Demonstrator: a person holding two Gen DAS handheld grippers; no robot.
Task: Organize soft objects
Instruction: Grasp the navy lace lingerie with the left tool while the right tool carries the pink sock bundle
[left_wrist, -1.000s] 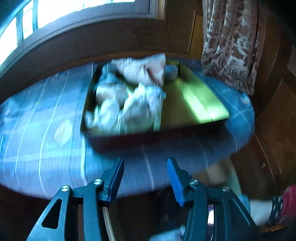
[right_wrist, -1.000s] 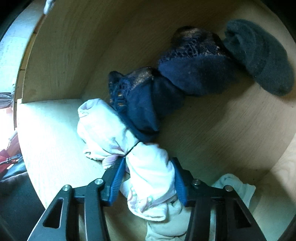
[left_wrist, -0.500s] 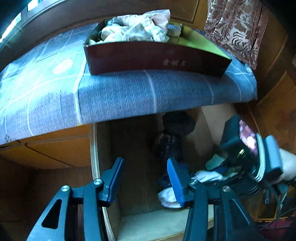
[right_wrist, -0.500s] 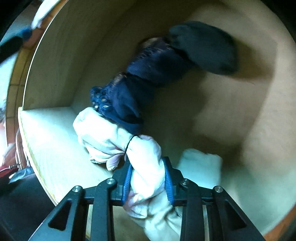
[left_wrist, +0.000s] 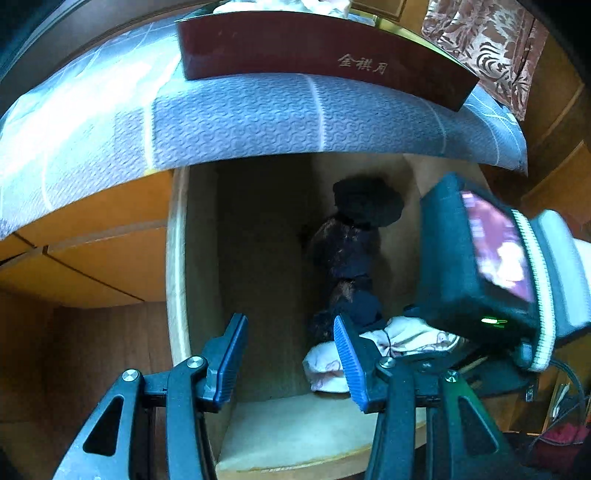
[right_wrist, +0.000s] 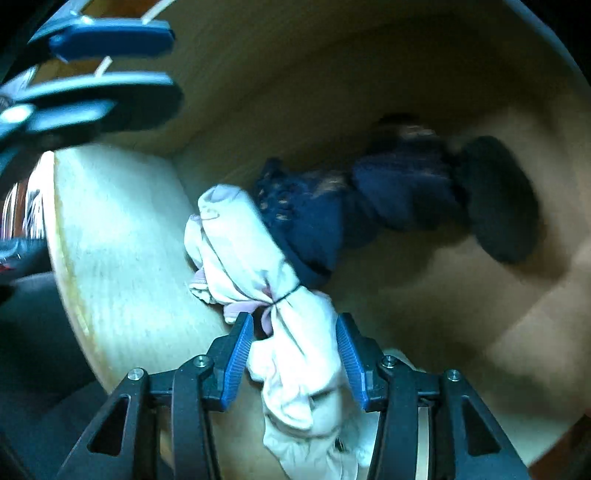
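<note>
An open wooden drawer (right_wrist: 122, 258) holds a pale pink cloth bundle (right_wrist: 251, 251) tied with a thin black band. Behind it lie two navy lace pieces (right_wrist: 314, 229) and a dark grey one (right_wrist: 498, 199). My right gripper (right_wrist: 293, 354) points down over the bundle's near end. Its jaws are opening with the cloth between them, and a gap shows at the left pad. My left gripper (left_wrist: 288, 354) hangs open and empty over the drawer's left half. In the left wrist view the bundle (left_wrist: 325, 365) lies beside its right finger.
Above the drawer, a blue-grey patterned cloth (left_wrist: 258, 118) covers the tabletop. A dark red box (left_wrist: 314, 48) with pale cloths stands on it. The right tool's camera housing (left_wrist: 480, 258) crowds the drawer's right side. A patterned curtain (left_wrist: 480, 40) hangs at the back right.
My left gripper sank from above the table and red box to the open drawer. My right gripper squeezed the pink bundle, then its jaws spread again as it shifted toward the drawer's front.
</note>
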